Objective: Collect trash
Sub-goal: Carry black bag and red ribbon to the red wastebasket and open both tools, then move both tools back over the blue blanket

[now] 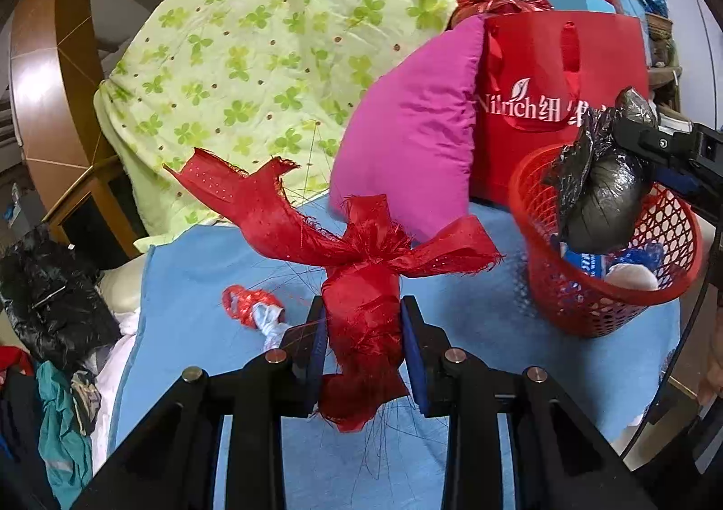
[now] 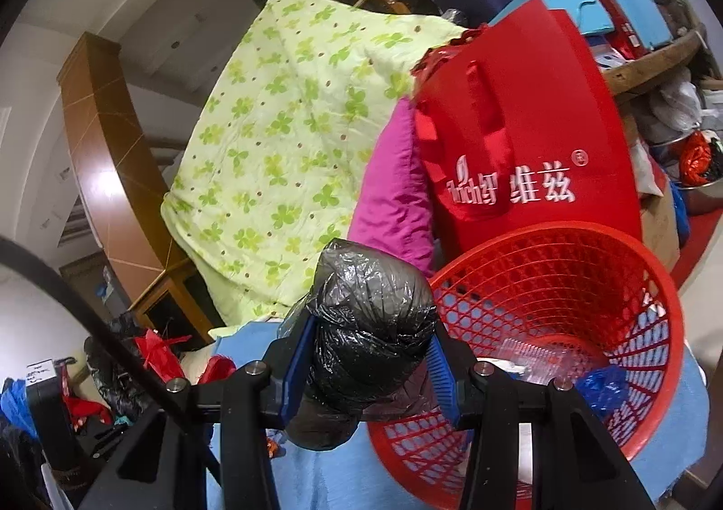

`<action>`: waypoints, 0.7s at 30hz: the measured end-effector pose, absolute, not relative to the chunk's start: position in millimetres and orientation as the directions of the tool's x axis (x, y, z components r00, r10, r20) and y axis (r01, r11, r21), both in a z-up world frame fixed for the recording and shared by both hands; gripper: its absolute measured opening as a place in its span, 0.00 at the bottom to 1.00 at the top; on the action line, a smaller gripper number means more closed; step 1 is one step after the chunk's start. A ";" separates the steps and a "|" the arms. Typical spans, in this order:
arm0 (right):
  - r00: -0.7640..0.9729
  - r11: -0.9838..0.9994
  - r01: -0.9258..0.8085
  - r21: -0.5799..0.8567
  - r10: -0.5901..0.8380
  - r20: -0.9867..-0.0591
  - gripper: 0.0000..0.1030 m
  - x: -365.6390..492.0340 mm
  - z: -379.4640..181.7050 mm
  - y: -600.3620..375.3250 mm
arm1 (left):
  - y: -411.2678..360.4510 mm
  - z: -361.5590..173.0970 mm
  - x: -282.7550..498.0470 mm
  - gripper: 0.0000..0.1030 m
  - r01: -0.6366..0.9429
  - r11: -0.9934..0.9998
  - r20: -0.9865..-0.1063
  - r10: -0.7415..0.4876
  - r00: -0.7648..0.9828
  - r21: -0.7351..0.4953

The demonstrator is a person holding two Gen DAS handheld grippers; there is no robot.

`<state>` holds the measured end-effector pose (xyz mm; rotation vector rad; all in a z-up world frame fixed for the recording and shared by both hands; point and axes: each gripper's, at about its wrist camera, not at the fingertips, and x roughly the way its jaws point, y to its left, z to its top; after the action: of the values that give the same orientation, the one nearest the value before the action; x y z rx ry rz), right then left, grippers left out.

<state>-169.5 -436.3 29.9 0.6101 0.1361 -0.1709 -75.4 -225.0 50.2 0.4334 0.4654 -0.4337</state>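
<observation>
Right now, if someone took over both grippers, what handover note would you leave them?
Left gripper: shut on the frayed red ribbon, held above the blue cloth.
Right gripper: shut on the black bag bundle, beside the red basket.
Done: some scraps already in the basket.
Left: drop both in; then pick up the small red-and-white scrap on the cloth.

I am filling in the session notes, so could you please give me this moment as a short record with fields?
left gripper: shut on red ribbon scrap
right gripper: shut on black plastic bag bundle, held at the basket's rim
red mesh basket: on blue sheet, already holds some scraps
left on sheet: small red and white scrap
behind: red tote bag, pink cushion
</observation>
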 end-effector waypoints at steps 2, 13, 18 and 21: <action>0.975 0.797 0.213 0.566 -0.136 -0.175 0.48 -174.4 29.3 -441.6 | -232.0 51.8 -75.1 0.32 0.504 0.815 -0.512 -0.314 0.799 0.287; 0.933 0.656 0.357 0.665 -0.292 -0.212 0.49 -207.9 15.2 -498.3 | -301.1 65.5 -75.3 0.33 0.694 0.703 -0.531 -0.532 0.660 0.158; 0.918 0.555 0.391 0.734 -0.294 -0.267 0.73 -212.4 1.1 -521.4 | -336.0 64.0 -84.1 0.55 0.762 0.630 -0.534 -0.598 0.597 0.147; 0.914 0.521 0.395 0.757 -0.308 -0.264 0.77 -217.1 -0.7 -526.0 | -337.4 63.4 -88.3 0.74 0.752 0.633 -0.510 -0.593 0.623 0.184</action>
<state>-217.1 -526.0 -0.7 0.9317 0.1013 -0.4222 -88.3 -337.4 63.4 0.4046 0.4289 -0.7966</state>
